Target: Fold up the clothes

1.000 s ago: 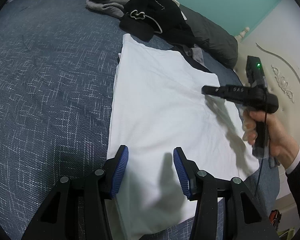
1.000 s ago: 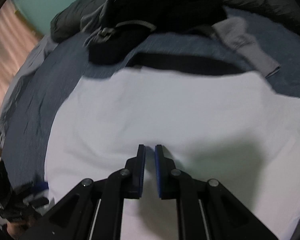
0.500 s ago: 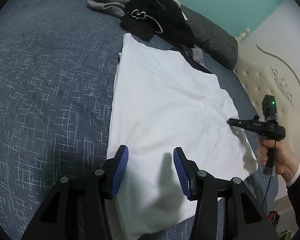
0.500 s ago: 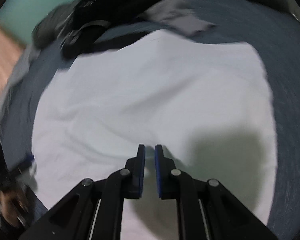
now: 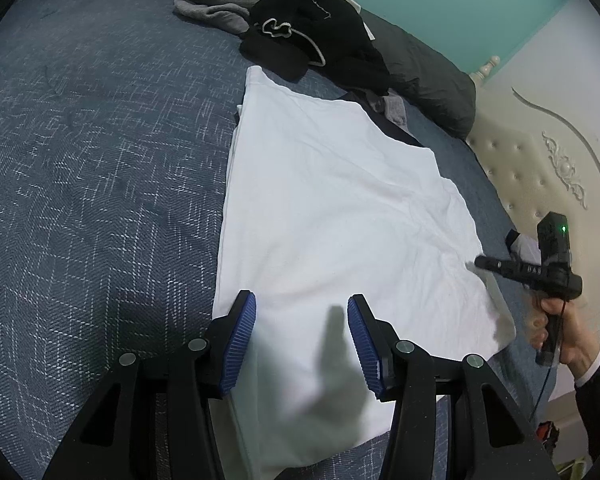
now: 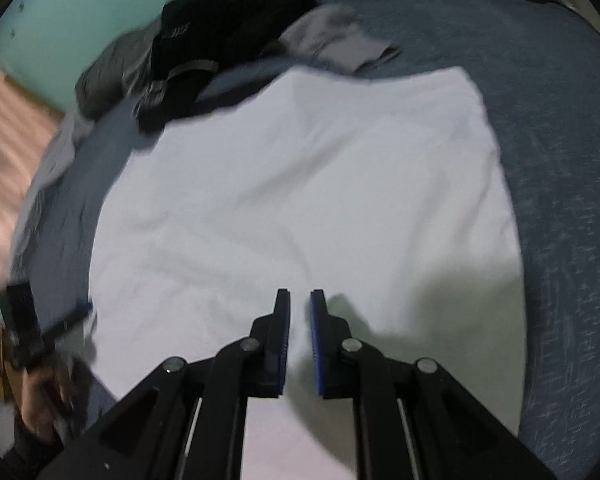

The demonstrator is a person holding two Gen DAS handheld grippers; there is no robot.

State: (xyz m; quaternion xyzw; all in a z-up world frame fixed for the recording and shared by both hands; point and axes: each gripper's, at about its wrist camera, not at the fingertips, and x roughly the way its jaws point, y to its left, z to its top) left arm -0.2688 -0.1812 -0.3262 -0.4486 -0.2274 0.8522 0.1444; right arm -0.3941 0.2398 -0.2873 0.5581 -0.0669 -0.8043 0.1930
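I have swung my right gripper (image 5: 480, 262), fingers nearly together and empty, to the white shirt's (image 5: 332, 208) right edge; left gripper (image 5: 302, 336) waits apart.

A home bedroom: a bed (image 5: 92, 168) under a blue woven cover fills the frame, with a cream tufted headboard (image 5: 540, 168) at right and heaped clothes (image 5: 284, 20) at the top.

Bed's got a dark blue woven cover with white flecks (image 5: 100, 184). Cream tufted headboard with carved scrollwork (image 5: 540, 168) sits against a teal painted wall (image 5: 440, 4), with a dark grey pillow (image 5: 432, 92) just beside it.
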